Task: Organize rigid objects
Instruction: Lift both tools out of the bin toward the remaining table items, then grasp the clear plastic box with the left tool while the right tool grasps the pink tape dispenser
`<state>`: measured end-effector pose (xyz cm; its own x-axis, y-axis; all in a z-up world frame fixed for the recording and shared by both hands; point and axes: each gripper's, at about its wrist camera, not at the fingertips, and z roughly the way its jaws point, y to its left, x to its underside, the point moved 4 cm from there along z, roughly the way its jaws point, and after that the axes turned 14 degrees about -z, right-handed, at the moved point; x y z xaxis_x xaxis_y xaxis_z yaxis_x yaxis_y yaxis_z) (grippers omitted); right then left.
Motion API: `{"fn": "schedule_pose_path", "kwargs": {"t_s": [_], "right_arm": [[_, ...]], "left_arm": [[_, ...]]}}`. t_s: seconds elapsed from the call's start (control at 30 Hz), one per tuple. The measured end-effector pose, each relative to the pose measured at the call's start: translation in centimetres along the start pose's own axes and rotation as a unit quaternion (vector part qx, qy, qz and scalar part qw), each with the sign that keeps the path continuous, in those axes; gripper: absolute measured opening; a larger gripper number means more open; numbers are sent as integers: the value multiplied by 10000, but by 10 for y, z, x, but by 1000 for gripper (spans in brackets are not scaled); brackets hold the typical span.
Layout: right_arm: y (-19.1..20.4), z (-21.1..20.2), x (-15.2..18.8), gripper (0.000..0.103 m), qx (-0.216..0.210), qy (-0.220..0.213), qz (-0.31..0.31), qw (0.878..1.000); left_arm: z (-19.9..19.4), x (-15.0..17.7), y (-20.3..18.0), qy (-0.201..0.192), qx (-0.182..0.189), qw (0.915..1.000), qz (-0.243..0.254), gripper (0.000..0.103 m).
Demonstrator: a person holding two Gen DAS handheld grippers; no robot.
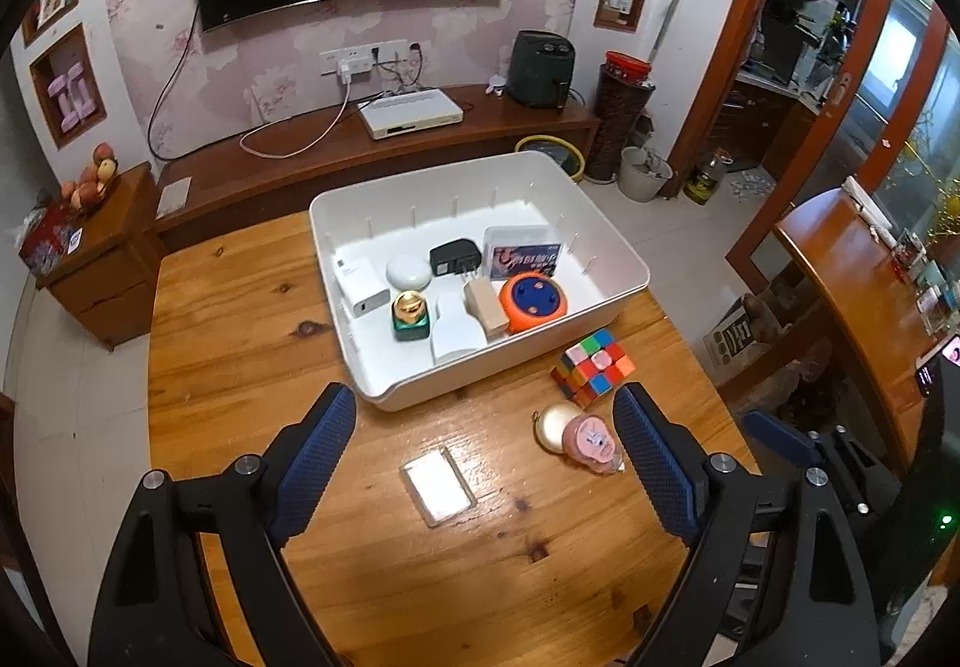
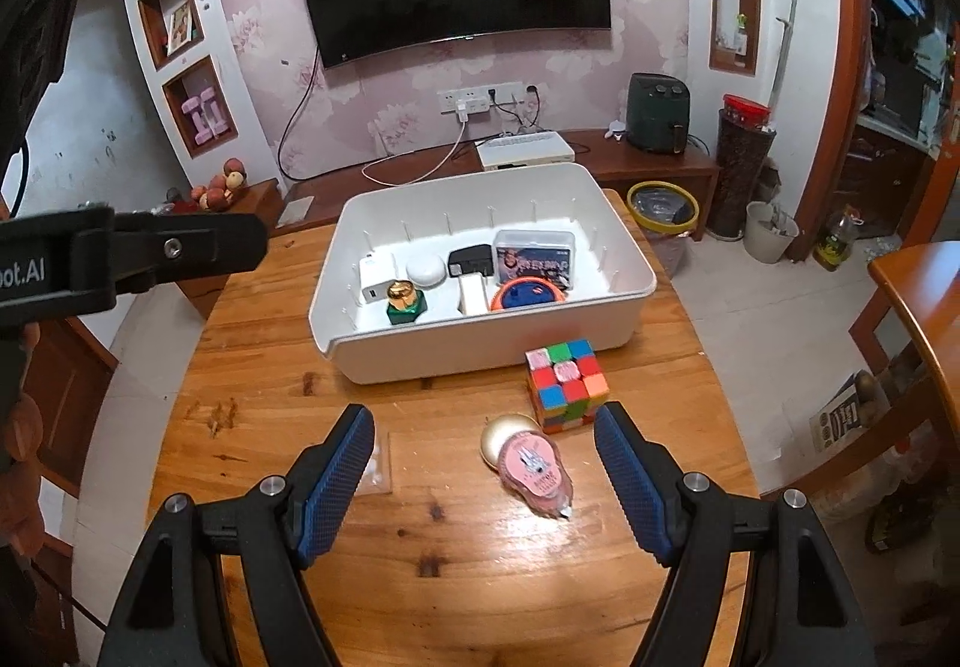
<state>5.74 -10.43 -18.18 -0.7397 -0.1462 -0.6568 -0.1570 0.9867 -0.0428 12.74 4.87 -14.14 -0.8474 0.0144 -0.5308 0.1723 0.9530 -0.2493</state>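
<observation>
A white bin (image 1: 600,229) (image 2: 480,361) stands on the wooden table and holds several items: a white charger, a black adapter, a card box, an orange round piece (image 1: 533,302), a green bottle with a gold cap (image 1: 410,315). On the table lie a colour cube (image 1: 593,367) (image 2: 566,383), a gold compact (image 1: 555,425) (image 2: 507,436), a pink correction tape (image 1: 593,445) (image 2: 536,472) and a clear flat case (image 1: 437,485) (image 2: 379,463). My left gripper (image 1: 486,415) is open and empty above the clear case. My right gripper (image 2: 485,430) is open and empty around the pink tape and compact.
The right gripper shows at the right edge of the left wrist view (image 1: 840,463); the left gripper shows at the left of the right wrist view (image 2: 120,253). A TV bench (image 1: 390,150) stands behind the table, a second table (image 1: 852,271) to the right.
</observation>
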Motion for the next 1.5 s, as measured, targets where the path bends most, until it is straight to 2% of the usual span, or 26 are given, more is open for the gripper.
{"fn": "schedule_pose_path", "kwargs": {"t_s": [0.13, 0.37, 0.53, 0.8, 1.07, 1.33, 1.5], "right_arm": [[-6, -1, 17, 77, 48, 40, -31, 10000], [-13, 12, 50, 77, -16, 381, -17, 9993], [-19, 28, 70, 77, 3, 597, 7, 9982], [-29, 63, 95, 77, -52, 906, -43, 9959], [-20, 99, 94, 77, -181, 1046, -613, 9925], [-17, 131, 80, 77, -469, 1132, -805, 9892], [-18, 146, 74, 77, -701, 1218, -892, 9861]], "left_arm": [[5, 10, 8, 78, -78, 9998, -139, 89], [26, 31, 23, 372, -214, 9984, -376, 89], [57, 51, 33, 840, -345, 9943, -557, 89], [121, 83, 51, 1527, -734, 9825, -775, 89], [154, 96, 71, 1854, -879, 9692, -1361, 89], [170, 101, 85, 2026, -986, 9571, -1821, 89], [177, 105, 87, 2067, -1085, 9532, -1922, 89]]}}
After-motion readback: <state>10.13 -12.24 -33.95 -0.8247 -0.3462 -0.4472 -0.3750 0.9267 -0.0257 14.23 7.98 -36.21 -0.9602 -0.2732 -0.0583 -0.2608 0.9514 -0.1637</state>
